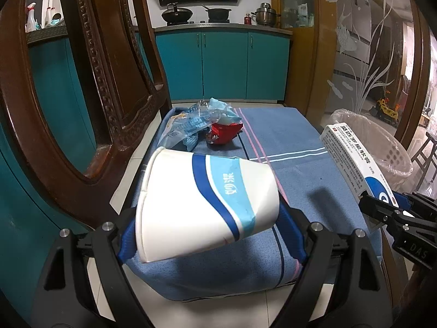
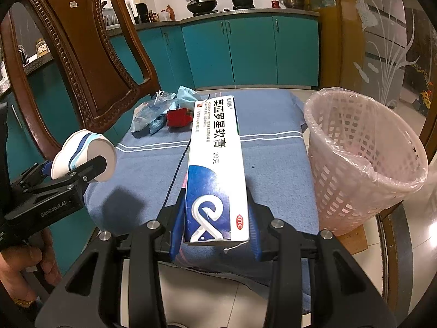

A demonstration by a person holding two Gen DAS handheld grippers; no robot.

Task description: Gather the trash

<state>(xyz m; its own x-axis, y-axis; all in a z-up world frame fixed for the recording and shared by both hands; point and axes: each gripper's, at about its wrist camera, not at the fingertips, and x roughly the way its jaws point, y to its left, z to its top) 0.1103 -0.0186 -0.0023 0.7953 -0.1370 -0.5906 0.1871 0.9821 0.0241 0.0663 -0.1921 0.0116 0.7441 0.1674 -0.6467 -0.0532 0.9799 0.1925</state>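
wooden chair (image 2: pixel 82 63) beside wrappers (image 2: pixel 161 112) | basket (image 2: pixel 363 158) right | left fingers (image 1: pixel 128 240) grip cup (image 1: pixel 202 205) | right fingers (image 2: pixel 176 218) grip box (image 2: pixel 215 169)

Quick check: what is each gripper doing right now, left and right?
Left gripper: closed on the paper cup, held on its side above the blue cloth.
Right gripper: closed on the ointment box, near the basket.

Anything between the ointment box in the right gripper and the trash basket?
Nothing: in the right wrist view only bare blue cloth lies between the ointment box and the trash basket.
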